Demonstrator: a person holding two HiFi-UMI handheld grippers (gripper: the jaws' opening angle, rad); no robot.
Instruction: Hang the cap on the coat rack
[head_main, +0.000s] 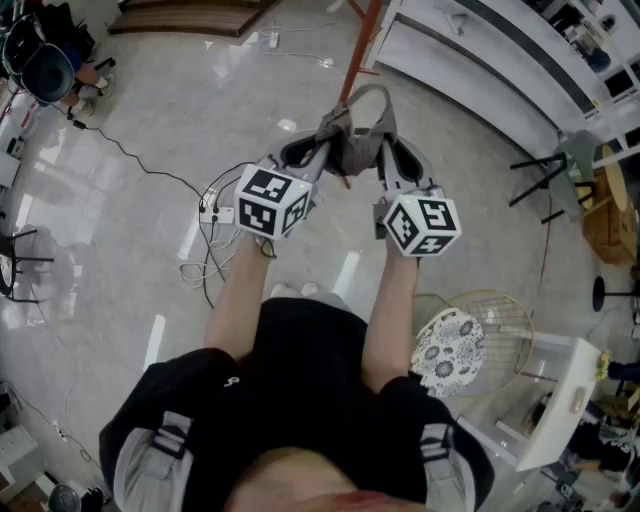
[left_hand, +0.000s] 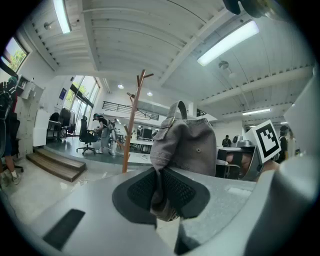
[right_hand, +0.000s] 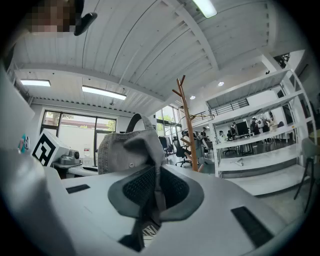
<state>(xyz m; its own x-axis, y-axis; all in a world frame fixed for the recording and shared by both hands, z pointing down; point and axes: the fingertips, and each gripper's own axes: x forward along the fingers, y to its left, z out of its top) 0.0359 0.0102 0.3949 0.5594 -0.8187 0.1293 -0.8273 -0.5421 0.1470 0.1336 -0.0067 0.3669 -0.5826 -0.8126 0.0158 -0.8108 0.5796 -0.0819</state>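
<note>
A grey cap (head_main: 356, 140) hangs stretched between both grippers, its back strap arching up. My left gripper (head_main: 322, 152) is shut on the cap's left edge; in the left gripper view the grey cap (left_hand: 186, 145) rises from the pinched fabric between the jaws (left_hand: 162, 192). My right gripper (head_main: 385, 152) is shut on the cap's right edge, and the right gripper view shows the cap (right_hand: 127, 150) with fabric clamped at the gripper (right_hand: 155, 192). The wooden coat rack (head_main: 360, 50) stands just beyond the cap; the rack's branched top (left_hand: 135, 107) (right_hand: 186, 117) is ahead in both gripper views.
A power strip with cables (head_main: 215, 212) lies on the glossy floor at the left. A round wire chair with a patterned cushion (head_main: 455, 345) stands at the right, a white table (head_main: 560, 400) beside it. White shelving (head_main: 480, 50) runs along the back right.
</note>
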